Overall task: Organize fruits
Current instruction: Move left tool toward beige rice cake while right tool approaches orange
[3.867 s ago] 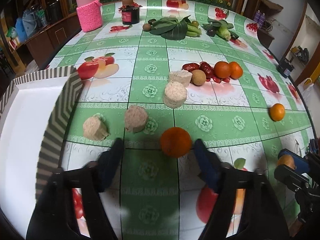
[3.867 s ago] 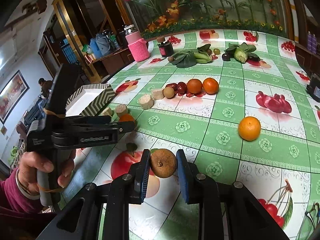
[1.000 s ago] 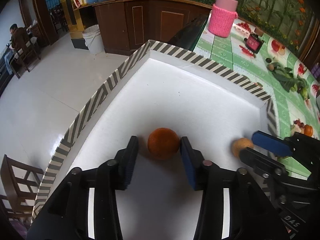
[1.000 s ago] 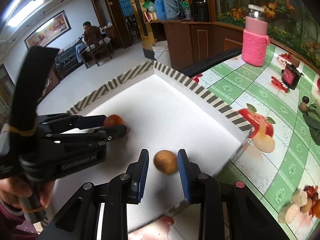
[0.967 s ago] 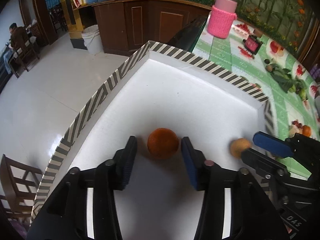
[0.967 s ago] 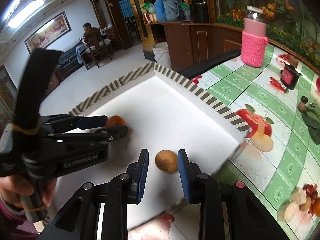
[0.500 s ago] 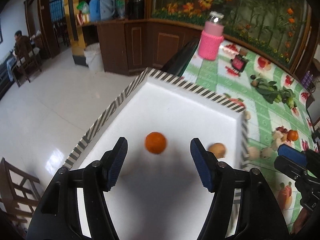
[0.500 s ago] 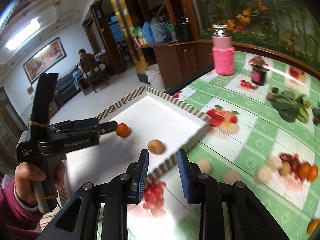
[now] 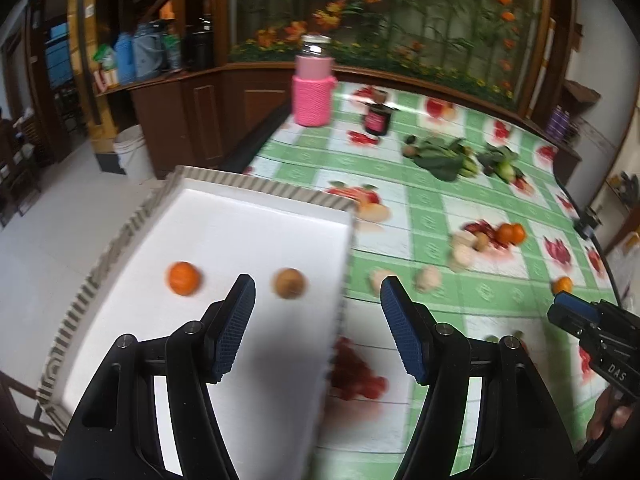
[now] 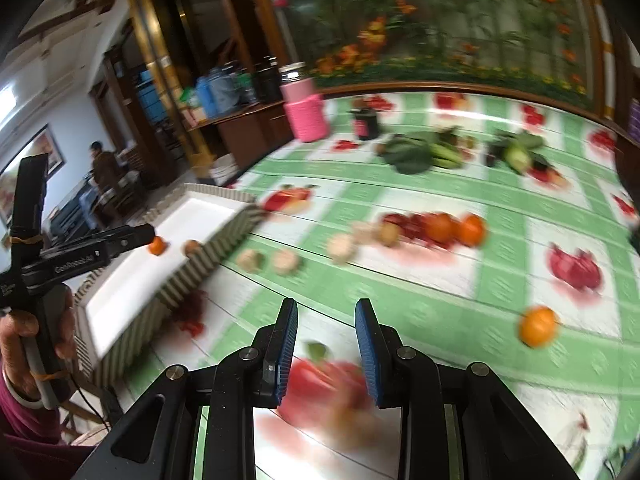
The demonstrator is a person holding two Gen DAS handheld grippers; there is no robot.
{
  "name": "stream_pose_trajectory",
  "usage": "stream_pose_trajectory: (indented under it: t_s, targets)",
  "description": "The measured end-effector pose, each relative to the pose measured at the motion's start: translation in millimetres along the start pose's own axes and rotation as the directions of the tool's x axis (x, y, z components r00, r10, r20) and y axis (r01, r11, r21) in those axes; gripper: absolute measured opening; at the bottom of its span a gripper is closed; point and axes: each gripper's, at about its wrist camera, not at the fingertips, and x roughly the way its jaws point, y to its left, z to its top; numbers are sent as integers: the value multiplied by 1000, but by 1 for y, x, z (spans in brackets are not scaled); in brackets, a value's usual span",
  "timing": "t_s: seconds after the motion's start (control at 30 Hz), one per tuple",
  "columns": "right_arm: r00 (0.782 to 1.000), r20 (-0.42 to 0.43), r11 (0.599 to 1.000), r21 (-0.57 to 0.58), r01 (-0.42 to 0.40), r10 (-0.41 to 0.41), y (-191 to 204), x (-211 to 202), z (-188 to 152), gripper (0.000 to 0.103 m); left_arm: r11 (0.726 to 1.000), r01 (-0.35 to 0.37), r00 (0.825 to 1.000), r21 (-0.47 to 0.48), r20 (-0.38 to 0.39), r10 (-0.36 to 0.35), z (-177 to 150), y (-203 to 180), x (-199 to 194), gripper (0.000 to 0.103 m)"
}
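Left view, jaws: left gripper [image 9: 316, 320] wide apart, empty.
Done: round orange [image 9: 183, 278] and brown round fruit [image 9: 288, 283] lie inside the white striped-rim tray [image 9: 256, 190].
Right view, jaws: right gripper [image 10: 326, 344] narrow, empty.
Left: lone orange [image 10: 538, 326] and clustered fruits [image 10: 438, 227] outside the tray.

In my left view an orange [image 9: 183, 278] and a round fruit [image 9: 288, 283] lie side by side in the tray [image 9: 256, 191], which sits on the surface [image 9: 432, 216] left of scattered fruit [image 9: 508, 234].
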Motion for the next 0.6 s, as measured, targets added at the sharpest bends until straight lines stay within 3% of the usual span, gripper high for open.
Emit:
stream_pose_trajectory:
  t_s: [0.17, 0.6]
  targets:
    - [997, -6, 996, 42, 74, -74, -34, -20, -21, 29, 998, 36, 999, 55, -19, -35, -3, -34, 7, 66]
    - [996, -1, 990, 105, 94, -95, -63, -29, -40, 29, 977, 97, 987, 191, -146, -70, -9, -94, 71, 66]
